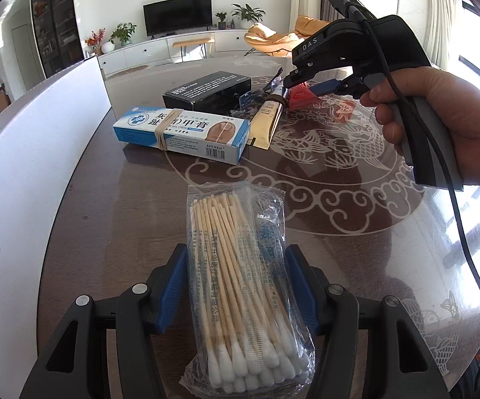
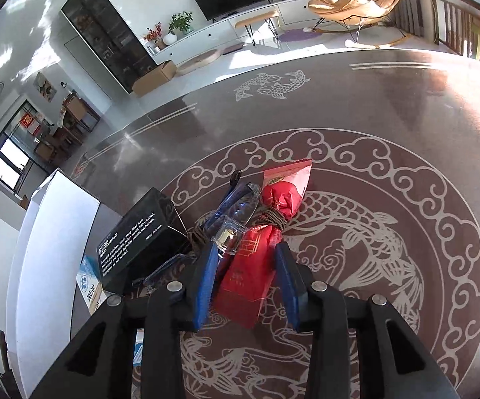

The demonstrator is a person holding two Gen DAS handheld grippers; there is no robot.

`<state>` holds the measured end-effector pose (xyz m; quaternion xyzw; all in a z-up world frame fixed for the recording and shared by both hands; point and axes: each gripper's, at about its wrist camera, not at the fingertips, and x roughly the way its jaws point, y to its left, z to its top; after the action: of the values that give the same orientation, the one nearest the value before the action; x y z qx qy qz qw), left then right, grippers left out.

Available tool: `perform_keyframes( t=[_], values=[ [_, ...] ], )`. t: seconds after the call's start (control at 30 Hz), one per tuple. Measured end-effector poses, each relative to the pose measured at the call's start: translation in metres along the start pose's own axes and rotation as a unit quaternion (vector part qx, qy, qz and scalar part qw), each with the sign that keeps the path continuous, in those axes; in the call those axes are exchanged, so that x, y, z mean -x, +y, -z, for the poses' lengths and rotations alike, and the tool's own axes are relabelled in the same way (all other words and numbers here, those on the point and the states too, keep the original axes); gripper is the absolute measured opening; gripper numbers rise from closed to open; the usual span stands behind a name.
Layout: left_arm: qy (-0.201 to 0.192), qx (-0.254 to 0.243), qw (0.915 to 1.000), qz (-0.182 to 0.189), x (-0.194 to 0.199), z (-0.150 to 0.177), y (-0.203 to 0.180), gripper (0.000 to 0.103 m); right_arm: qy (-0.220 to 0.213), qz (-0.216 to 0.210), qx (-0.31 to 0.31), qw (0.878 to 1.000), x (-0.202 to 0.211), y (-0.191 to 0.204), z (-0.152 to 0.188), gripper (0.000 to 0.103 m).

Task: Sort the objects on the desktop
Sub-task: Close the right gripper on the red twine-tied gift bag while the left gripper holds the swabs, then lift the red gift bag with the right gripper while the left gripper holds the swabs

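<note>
The left gripper [image 1: 236,286] has its jaws closed on a clear bag of cotton swabs [image 1: 240,286], partly parted by the bag's width, above the patterned surface [image 1: 339,199]. The right gripper [image 2: 244,286] straddles a red packet [image 2: 249,279] with its jaws partly open; whether the pads press on it cannot be told. Beside that lie a black box [image 2: 133,242], clear glasses [image 2: 236,209], a blue-and-white ointment box [image 1: 180,133] and a tan sachet [image 1: 266,123].
</note>
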<state>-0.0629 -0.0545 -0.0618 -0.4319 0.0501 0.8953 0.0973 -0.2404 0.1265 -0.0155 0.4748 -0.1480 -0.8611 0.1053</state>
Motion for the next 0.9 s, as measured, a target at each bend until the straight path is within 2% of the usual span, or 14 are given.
perform_keyframes(
  t=[0.07, 0.1, 0.13, 0.23, 0.33, 0.43, 0.6, 0.67, 0.73, 0.77, 0.8, 0.83, 0.9],
  values=[
    [0.0, 0.0, 1.0, 0.0, 0.0, 0.0, 0.0, 0.059, -0.003, 0.018, 0.008, 1.0, -0.006, 0.001, -0.002, 0.038],
    [0.0, 0.0, 1.0, 0.0, 0.0, 0.0, 0.0, 0.059, -0.001, 0.024, 0.01, 1.0, -0.008, 0.001, -0.002, 0.027],
    [0.0, 0.0, 1.0, 0.0, 0.0, 0.0, 0.0, 0.059, -0.001, 0.027, 0.015, 1.0, -0.008, -0.001, -0.001, 0.021],
    [0.0, 0.0, 1.0, 0.0, 0.0, 0.0, 0.0, 0.059, -0.015, 0.032, 0.048, 0.998, -0.001, -0.001, 0.007, 0.02],
    [0.0, 0.0, 1.0, 0.0, 0.0, 0.0, 0.0, 0.059, -0.014, 0.017, 0.077, 0.997, 0.011, -0.004, 0.025, 0.02],
    [0.0, 0.0, 1.0, 0.0, 0.0, 0.0, 0.0, 0.059, -0.002, 0.007, 0.136, 0.991, 0.033, -0.002, 0.061, 0.02],
    [0.0, 0.0, 1.0, 0.0, 0.0, 0.0, 0.0, 0.059, 0.006, -0.004, 0.234, 0.972, 0.085, 0.001, 0.149, 0.02],
    [0.0, 0.0, 1.0, 0.0, 0.0, 0.0, 0.0, 0.059, -0.002, 0.007, 0.256, 0.967, 0.1, 0.001, 0.177, 0.024],
    [0.0, 0.0, 1.0, 0.0, 0.0, 0.0, 0.0, 0.059, -0.01, 0.031, 0.267, 0.963, 0.105, 0.002, 0.19, 0.046],
    [0.001, 0.001, 1.0, -0.007, -0.001, 0.0, 0.0, 0.064, -0.011, 0.033, 0.267, 0.963, 0.104, 0.002, 0.193, 0.048],
    [0.005, 0.01, 0.9998, -0.019, -0.002, 0.0, 0.003, 0.077, -0.012, 0.029, 0.265, 0.964, 0.102, 0.002, 0.194, 0.048],
    [0.009, 0.023, 0.9995, -0.02, -0.003, 0.001, 0.007, 0.084, -0.012, 0.03, 0.261, 0.965, 0.099, 0.001, 0.196, 0.048],
    [0.008, 0.035, 0.9993, -0.01, -0.002, 0.001, 0.012, 0.084, -0.015, 0.036, 0.255, 0.966, 0.093, 0.001, 0.195, 0.05]
  ],
)
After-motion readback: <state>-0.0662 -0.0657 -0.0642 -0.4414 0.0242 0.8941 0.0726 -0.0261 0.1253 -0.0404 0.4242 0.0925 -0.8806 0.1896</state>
